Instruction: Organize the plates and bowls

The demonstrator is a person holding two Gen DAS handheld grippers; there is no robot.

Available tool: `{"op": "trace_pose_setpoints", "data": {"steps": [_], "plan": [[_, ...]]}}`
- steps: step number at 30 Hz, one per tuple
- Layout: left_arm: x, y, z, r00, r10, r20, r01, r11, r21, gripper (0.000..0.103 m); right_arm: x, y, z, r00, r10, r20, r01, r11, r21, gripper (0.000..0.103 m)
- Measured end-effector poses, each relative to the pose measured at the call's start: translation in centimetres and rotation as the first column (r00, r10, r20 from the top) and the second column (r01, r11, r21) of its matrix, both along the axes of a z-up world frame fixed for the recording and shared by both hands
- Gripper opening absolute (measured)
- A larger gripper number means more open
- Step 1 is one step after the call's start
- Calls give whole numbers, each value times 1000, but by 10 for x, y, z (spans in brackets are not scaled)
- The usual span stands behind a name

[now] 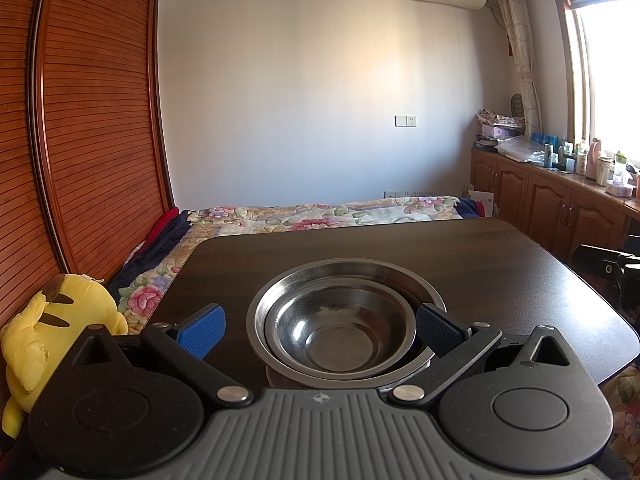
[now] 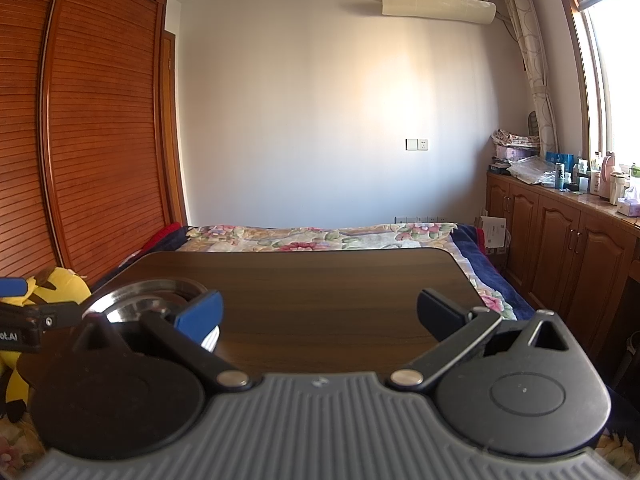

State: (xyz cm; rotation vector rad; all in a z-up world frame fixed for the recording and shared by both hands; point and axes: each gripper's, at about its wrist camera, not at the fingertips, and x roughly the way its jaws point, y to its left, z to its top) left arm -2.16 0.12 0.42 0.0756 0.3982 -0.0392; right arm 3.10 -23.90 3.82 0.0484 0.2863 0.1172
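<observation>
the left gripper (image 1: pixel 320 330) gapes wide, empty, its pads flanking the nested steel bowls (image 1: pixel 340 330) on the dark table (image 1: pixel 500 264). the right gripper (image 2: pixel 320 312), also wide and empty, has the bowls (image 2: pixel 152 300) off to its left.

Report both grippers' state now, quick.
Left gripper: open, holding nothing; its fingers flank the nested steel bowls.
Right gripper: open, empty, over the bare table.
</observation>
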Motion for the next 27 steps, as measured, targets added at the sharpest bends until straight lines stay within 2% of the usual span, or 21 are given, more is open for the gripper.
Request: {"op": "trace_pose_setpoints", "data": {"steps": [27], "plan": [[0, 0, 0, 1000, -2, 0, 2, 1000, -1, 103, 1, -5, -1, 1000, -2, 0, 2, 1000, 1, 103]]}}
